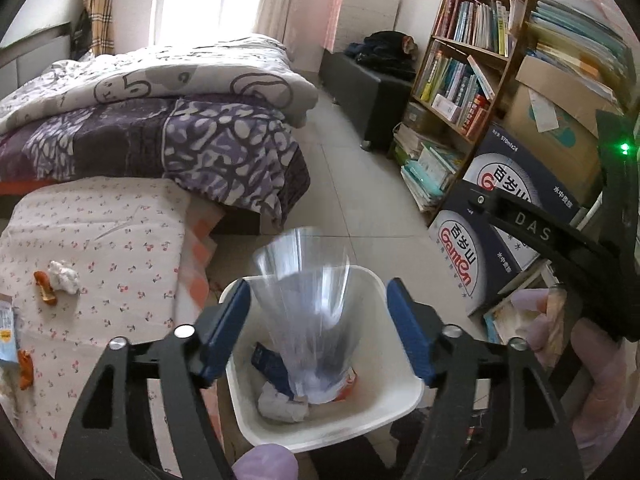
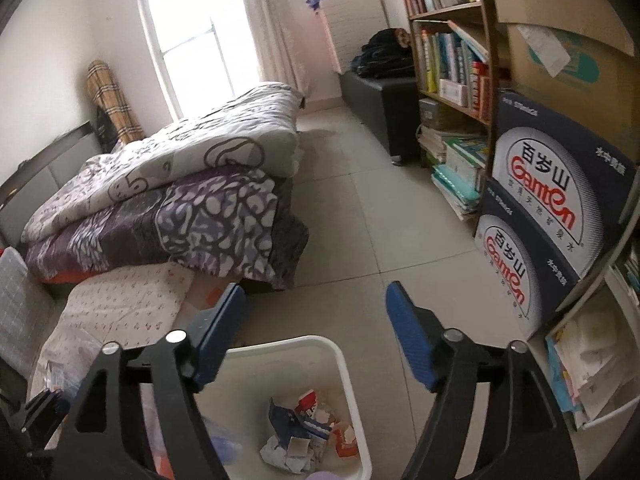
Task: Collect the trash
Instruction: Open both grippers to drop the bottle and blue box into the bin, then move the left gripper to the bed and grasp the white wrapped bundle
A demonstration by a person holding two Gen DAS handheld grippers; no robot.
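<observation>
Both blue-padded grippers, left [image 1: 318,330] and right [image 2: 316,344], spread wide and empty over the white square plastic bin [image 1: 400,364], blurred clear plastic cup [image 1: 304,312] mid-drop inside, liable to bounce out off crumpled paper [image 1: 280,404].

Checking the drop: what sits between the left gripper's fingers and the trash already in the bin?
In the left wrist view, a motion-blurred clear plastic cup sits between the open left gripper and the bin.
</observation>
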